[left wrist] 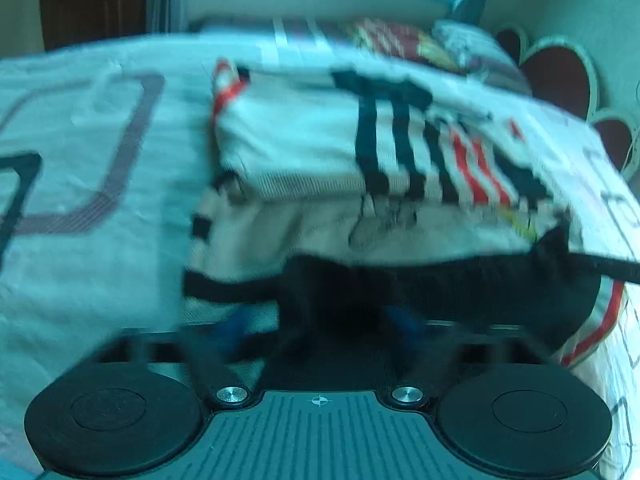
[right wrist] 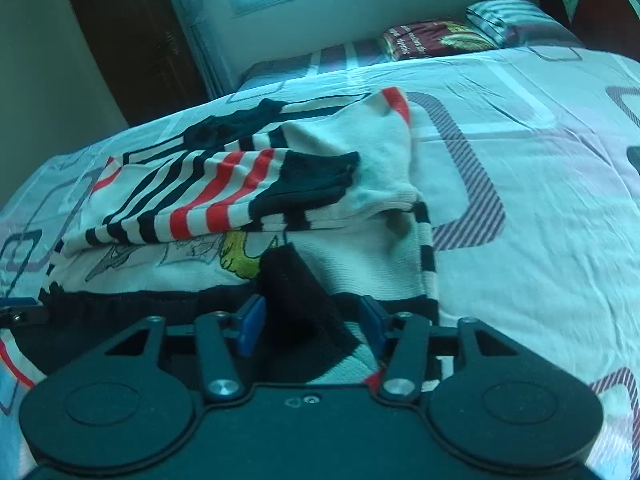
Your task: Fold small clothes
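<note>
Nearest you, the right gripper has its jaws apart around the black hem of the striped sweater lying on the bedsheet. The left gripper is at the same hem, jaws too blurred to tell. Sleeves lie folded across; your bottom-up fold seems left.

The bed carries a striped sweater; beyond the sweater lie pillows.
</note>
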